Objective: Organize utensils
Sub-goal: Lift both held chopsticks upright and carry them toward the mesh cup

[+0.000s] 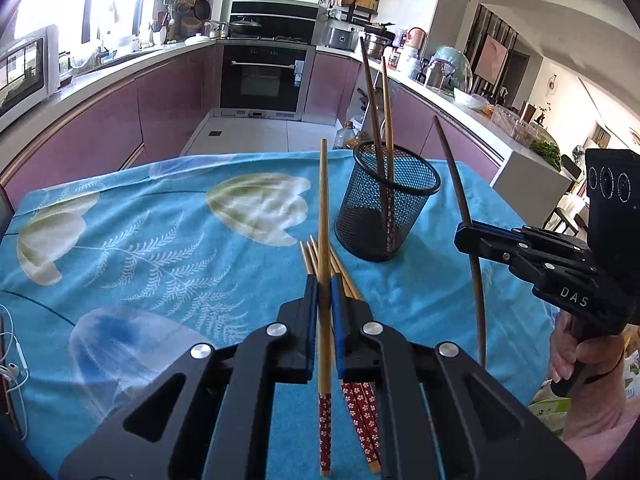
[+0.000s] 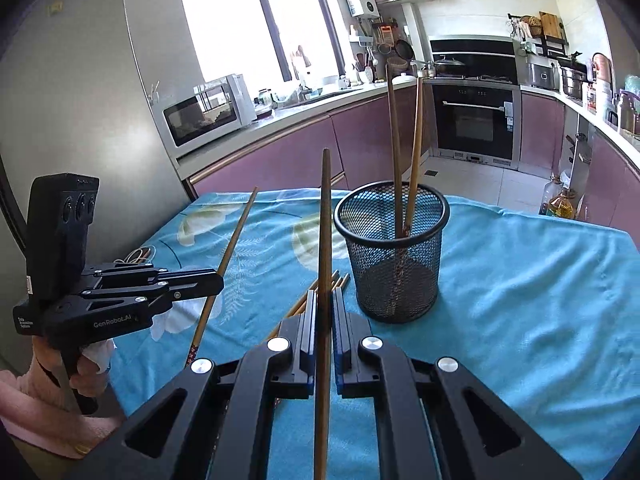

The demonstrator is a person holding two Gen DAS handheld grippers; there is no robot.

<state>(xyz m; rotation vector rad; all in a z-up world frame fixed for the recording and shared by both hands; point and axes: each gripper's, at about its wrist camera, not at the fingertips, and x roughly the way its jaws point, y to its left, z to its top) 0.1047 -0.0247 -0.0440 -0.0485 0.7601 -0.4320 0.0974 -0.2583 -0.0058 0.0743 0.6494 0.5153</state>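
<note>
A black mesh cup (image 1: 384, 216) (image 2: 392, 264) stands upright on the blue floral cloth (image 1: 160, 240), with two chopsticks (image 1: 374, 112) (image 2: 400, 140) leaning in it. My left gripper (image 1: 324, 284) (image 2: 218, 280) is shut on a light bamboo chopstick (image 1: 324, 200) (image 2: 236, 236) with a red flowered end, lifted off the cloth left of the cup. Under it several loose chopsticks (image 1: 362, 404) (image 2: 340, 280) lie on the cloth. My right gripper (image 2: 325, 300) (image 1: 466, 236) is shut on a dark brown chopstick (image 2: 326, 220) (image 1: 452, 168), held near the cup's side with its tip upward.
White earphones and a cable (image 1: 16, 372) lie at the table's left edge. A person's hand (image 1: 580, 360) holds the right gripper's handle. The cloth's far edge drops to the kitchen floor, where oil bottles (image 2: 560, 200) stand. Purple cabinets ring the room.
</note>
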